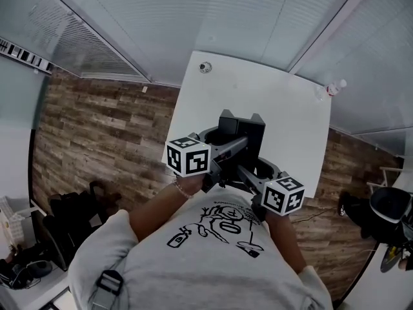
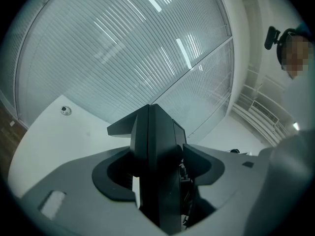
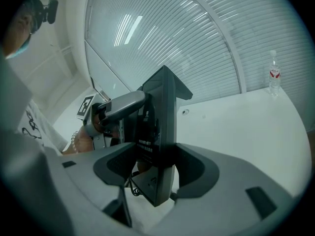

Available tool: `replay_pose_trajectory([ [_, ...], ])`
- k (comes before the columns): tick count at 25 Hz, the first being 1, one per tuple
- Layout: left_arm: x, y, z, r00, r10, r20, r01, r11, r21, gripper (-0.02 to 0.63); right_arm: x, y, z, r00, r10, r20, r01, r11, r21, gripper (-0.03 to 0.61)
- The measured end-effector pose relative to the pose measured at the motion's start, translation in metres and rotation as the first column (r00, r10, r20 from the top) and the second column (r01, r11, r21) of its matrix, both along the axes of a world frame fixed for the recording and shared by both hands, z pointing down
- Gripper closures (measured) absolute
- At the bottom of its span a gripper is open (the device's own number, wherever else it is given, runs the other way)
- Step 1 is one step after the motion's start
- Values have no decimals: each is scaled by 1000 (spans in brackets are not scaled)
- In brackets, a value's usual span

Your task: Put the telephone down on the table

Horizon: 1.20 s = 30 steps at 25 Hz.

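Black and boxy, the telephone [image 1: 242, 129] hangs between our two claws over the near part of the white table [image 1: 284, 102]. Our left gripper [image 2: 158, 173] has its jaws set wide and closed on one side of the telephone's body. Our right gripper [image 3: 157, 171] clamps the opposite side, with a thin cable [image 3: 129, 185] curling beneath. Whether the base touches the tabletop we cannot tell. At the table's far right corner a clear plastic bottle [image 1: 335, 88] with a red label stands upright; its contents we cannot make out. A small round object [image 1: 205, 66] sits near the far left corner.
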<state>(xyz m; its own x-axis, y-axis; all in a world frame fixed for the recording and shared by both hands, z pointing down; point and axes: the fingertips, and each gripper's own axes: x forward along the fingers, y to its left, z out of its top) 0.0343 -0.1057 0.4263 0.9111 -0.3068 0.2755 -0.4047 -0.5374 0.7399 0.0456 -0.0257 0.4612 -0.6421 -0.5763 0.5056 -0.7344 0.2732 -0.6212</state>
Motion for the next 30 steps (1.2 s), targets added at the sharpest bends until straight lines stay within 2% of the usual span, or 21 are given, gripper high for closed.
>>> replay_pose_trajectory([
  [17,10,5,49,997,66,37,-62,993,-100,321,4,8,42,998,53,33,-49,992,-118,341],
  [30,24,-4,92,994,103,45,-98,989,-114,321,16,-1,84,996,81,27,-77,986,-148,341],
])
